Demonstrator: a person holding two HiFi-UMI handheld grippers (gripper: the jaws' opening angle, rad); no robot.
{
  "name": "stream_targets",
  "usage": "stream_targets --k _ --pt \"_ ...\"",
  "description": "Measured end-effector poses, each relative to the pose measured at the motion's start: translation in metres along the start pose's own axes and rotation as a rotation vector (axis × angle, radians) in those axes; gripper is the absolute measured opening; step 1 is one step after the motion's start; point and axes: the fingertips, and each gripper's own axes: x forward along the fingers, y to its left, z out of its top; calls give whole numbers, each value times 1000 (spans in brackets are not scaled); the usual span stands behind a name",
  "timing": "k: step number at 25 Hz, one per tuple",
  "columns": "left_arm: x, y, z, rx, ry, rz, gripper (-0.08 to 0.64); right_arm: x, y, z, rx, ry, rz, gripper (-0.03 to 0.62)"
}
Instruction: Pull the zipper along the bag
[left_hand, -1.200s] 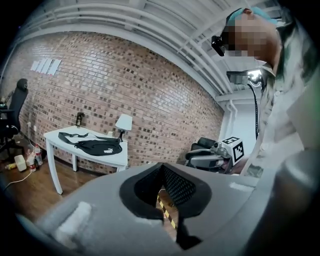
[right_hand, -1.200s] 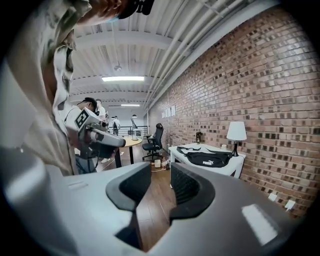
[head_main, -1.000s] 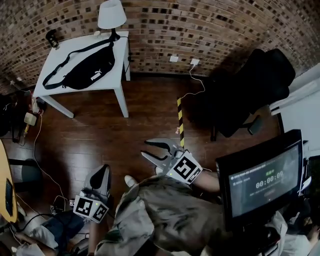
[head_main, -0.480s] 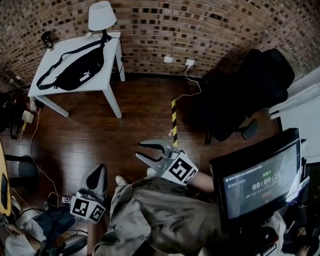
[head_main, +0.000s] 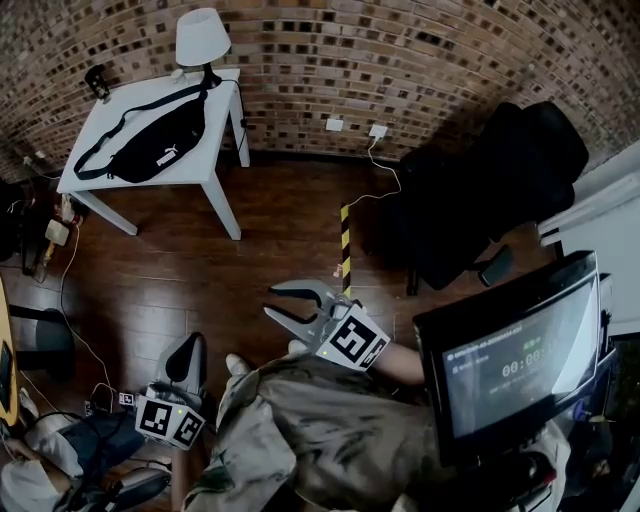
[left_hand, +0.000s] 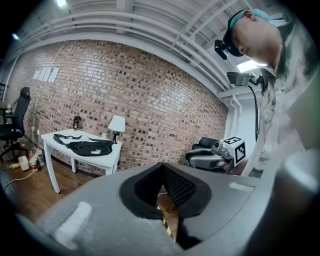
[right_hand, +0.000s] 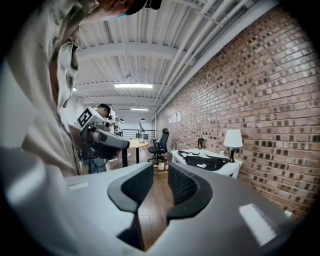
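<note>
A black waist bag (head_main: 155, 140) with its strap lies on a white table (head_main: 105, 175) by the brick wall, far from both grippers. The left gripper view also has the bag (left_hand: 91, 147) on the table (left_hand: 75, 155), and the right gripper view has the bag (right_hand: 202, 161) too. My right gripper (head_main: 272, 300) hovers over the wood floor, its jaws closing with nothing between them. My left gripper (head_main: 190, 345) hangs low beside my leg, its pads touching at the tips (left_hand: 161, 167) with nothing held. Neither gripper touches the bag.
A white lamp (head_main: 200, 37) stands at the table's back corner. A black office chair (head_main: 500, 180) sits to the right, a monitor (head_main: 510, 355) near my right side. Yellow-black tape (head_main: 345, 245) marks the floor. Cables and clutter lie along the left edge (head_main: 55, 235).
The table and bag have slid left and slightly up in the head view. Both grippers have drifted left with it. The right gripper's jaws have narrowed a little.
</note>
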Motion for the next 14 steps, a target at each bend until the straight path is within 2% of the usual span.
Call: stream_targets --k 5,14 --pt "1 -3 -3 0 0 4 2 -5 0 -1 34 8 0 99" --pt "13 -8 -6 -6 6 -1 2 -15 -7 -7 9 -7 7 97"
